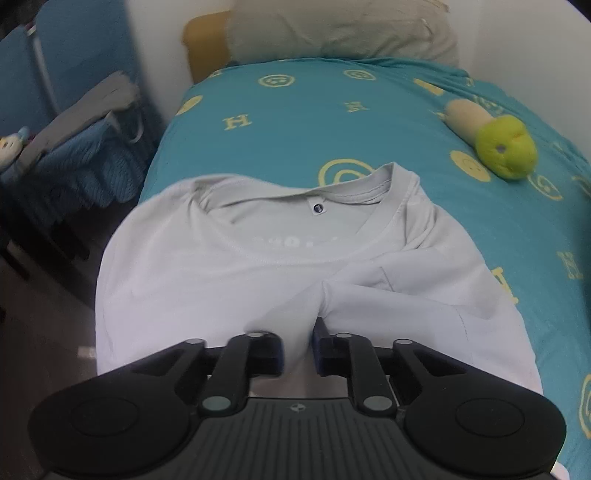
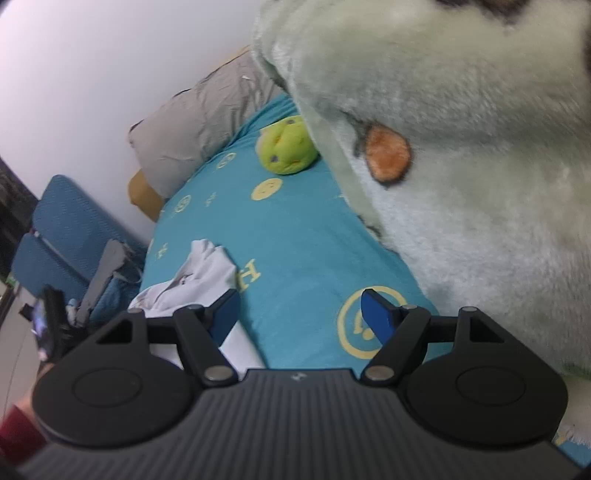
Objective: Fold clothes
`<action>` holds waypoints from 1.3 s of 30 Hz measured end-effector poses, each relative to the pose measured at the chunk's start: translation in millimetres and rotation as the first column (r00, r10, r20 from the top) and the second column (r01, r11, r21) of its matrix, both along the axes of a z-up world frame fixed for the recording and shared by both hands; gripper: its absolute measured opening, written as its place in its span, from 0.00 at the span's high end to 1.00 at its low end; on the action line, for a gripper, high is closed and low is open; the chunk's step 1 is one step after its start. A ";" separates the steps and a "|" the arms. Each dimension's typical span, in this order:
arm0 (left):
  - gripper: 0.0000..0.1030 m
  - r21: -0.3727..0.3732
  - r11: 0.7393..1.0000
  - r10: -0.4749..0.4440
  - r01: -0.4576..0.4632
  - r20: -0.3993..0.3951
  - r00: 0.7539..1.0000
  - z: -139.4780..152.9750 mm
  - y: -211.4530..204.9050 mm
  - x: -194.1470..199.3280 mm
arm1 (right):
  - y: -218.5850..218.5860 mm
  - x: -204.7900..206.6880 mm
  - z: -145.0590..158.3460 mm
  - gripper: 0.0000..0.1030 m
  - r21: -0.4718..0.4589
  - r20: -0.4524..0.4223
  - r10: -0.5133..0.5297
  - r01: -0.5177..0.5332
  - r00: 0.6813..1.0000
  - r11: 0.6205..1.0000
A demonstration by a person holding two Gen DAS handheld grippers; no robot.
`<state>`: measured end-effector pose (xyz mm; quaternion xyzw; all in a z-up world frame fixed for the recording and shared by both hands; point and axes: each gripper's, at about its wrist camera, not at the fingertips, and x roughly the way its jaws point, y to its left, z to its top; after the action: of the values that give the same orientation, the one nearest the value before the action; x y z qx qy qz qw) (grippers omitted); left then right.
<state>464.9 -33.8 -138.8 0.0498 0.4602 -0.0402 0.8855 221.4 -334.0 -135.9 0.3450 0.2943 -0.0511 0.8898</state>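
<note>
A pale grey T-shirt (image 1: 229,280) lies collar-up on the teal bed sheet (image 1: 295,125), its lower part hanging toward me over the bed's edge. My left gripper (image 1: 298,332) hovers just above the shirt's chest. Its jaws stand a narrow gap apart, a ridge of the cloth runs up into that gap, and the pads do not visibly press on it. In the right wrist view the shirt (image 2: 199,273) shows as a crumpled white heap at the left. My right gripper (image 2: 300,295) is held wide open over bare sheet with nothing between its fingers.
A big fluffy pale-green plush (image 2: 461,155) fills the right side, close to my right gripper. A small green plush toy (image 1: 504,147) and a grey pillow (image 1: 340,33) lie toward the bed's head. Blue chairs (image 2: 74,221) and piled clothes (image 1: 85,147) stand off the left edge.
</note>
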 end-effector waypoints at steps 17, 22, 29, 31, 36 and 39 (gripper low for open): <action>0.49 -0.524 0.849 -0.011 -0.066 -0.142 0.990 15.4 -52.8 -275.6 | -17.8 -25.3 45.4 0.27 -0.064 0.070 0.144 -0.139 0.987 0.988; 0.53 -0.488 0.871 -0.065 -0.052 -0.220 0.973 -10.6 -97.7 -313.6 | -29.7 -38.8 49.7 0.27 -0.011 0.094 0.071 -0.070 0.993 0.997; 0.97 -0.397 0.916 -0.122 0.051 -0.156 0.980 -19.1 -124.3 -326.4 | -34.1 -44.7 45.3 0.27 -0.017 0.075 0.060 -0.059 0.995 0.998; 0.97 -0.470 0.881 -0.145 0.059 -0.149 0.978 -7.2 -107.4 -325.7 | -33.4 -44.8 45.1 0.27 -0.017 0.074 0.067 -0.066 0.995 0.998; 0.97 -0.613 0.787 -0.188 0.070 -0.130 0.973 33.1 -37.9 -320.8 | -29.9 -42.8 44.2 0.27 -0.015 0.072 0.085 -0.084 0.994 0.996; 0.97 -0.606 0.794 -0.163 0.051 -0.131 0.978 46.6 14.2 -313.4 | -25.2 -39.0 42.4 0.27 -0.016 0.060 0.102 -0.101 0.993 0.995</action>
<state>151.5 -19.6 -92.3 -0.2103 0.4967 -0.2379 0.8078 182.4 -359.2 -93.5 0.3252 0.2837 0.0028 0.9021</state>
